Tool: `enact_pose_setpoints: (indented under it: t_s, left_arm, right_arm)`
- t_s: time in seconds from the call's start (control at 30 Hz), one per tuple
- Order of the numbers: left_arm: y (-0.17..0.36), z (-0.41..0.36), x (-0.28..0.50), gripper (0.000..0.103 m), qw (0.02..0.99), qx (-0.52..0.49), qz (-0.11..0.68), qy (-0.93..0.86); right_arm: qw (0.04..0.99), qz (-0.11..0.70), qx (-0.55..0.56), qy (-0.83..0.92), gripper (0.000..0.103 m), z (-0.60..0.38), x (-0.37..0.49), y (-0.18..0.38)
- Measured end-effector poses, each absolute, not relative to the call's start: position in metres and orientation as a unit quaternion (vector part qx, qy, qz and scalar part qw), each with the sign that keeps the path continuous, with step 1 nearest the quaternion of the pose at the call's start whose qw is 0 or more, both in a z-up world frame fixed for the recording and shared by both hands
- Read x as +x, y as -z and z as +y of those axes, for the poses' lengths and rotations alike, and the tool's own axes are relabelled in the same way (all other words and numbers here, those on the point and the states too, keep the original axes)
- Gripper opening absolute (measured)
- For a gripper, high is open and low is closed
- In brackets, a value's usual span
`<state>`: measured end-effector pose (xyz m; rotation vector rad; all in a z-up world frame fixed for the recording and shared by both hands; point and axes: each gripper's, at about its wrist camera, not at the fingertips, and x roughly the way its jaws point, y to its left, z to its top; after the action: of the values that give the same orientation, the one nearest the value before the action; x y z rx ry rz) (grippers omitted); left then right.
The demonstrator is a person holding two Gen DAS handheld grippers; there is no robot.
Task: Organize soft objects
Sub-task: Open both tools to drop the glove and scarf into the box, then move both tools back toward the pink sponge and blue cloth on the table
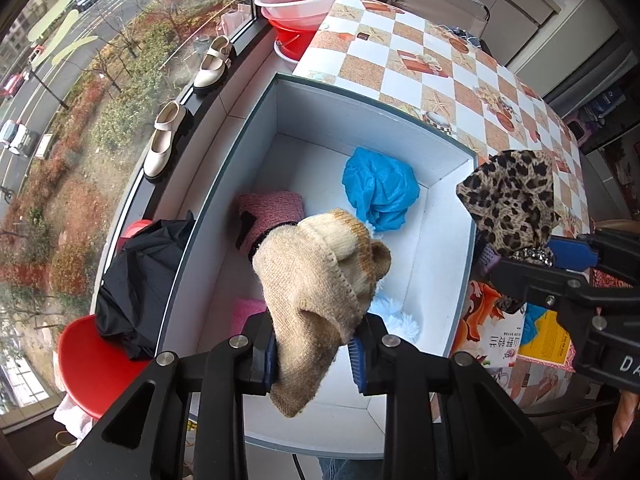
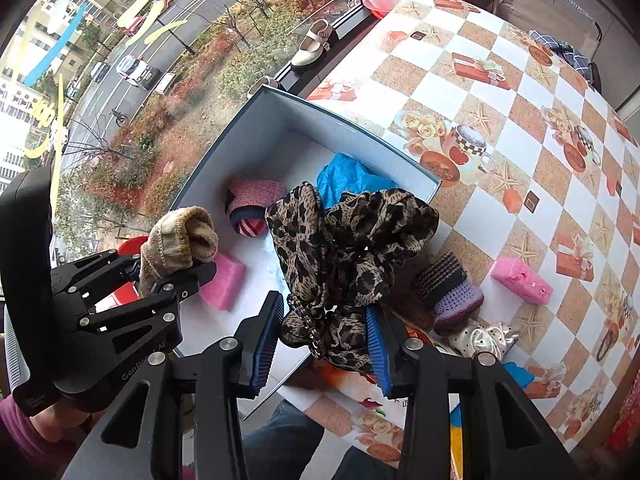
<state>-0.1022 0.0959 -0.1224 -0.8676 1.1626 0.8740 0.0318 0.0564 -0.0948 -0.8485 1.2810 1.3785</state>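
My left gripper (image 1: 314, 354) is shut on a beige knitted sock (image 1: 320, 284) and holds it above the white box (image 1: 436, 216); the sock also shows in the right wrist view (image 2: 180, 240). My right gripper (image 2: 326, 344) is shut on a leopard-print cloth (image 2: 352, 248) at the box's right rim; the cloth also shows in the left wrist view (image 1: 510, 200). Inside the box lie a blue crumpled cloth (image 1: 380, 188), a pink knitted item (image 1: 272, 216), a pink sponge (image 2: 224, 280) and a light blue fluffy item (image 1: 396, 312).
On the checkered tablecloth (image 2: 500, 92) lie a purple knitted bootie (image 2: 448, 288), a second pink sponge (image 2: 522, 280) and a white satin bow (image 2: 482, 338). A black cloth (image 1: 140, 280) on a red stool (image 1: 96, 364) sits left of the box. Shoes (image 1: 164, 140) stand on the windowsill.
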Motion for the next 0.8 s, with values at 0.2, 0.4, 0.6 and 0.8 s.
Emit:
enact_pose_setpoints:
  t_s: [0.2,0.4,0.6,0.8]
  left_arm:
    - [0.126,0.092,-0.107,0.053,0.653,-0.38,0.522,-0.395]
    - [0.134,0.086,-0.106,0.081,0.644,-0.402,0.531,-0.378]
    - [0.135,0.087,-0.103,0.088,0.638,-0.449,0.519,-0.35]
    - [0.105,0.087,-0.072,0.091,0.678,-0.44,0.504,-0.304]
  right_arm:
    - [0.505,0.528,-0.355,-0.584,0.045,0.064,0.021,0.093]
    - [0.52,0.522,-0.339,-0.585,0.101,0.067,0.025,0.083]
    - [0.528,0.559,-0.299,-0.565,0.101,0.06,0.059,0.07]
    - [0.539,0.609,-0.251,-0.525,0.101,0.028,0.127,0.048]
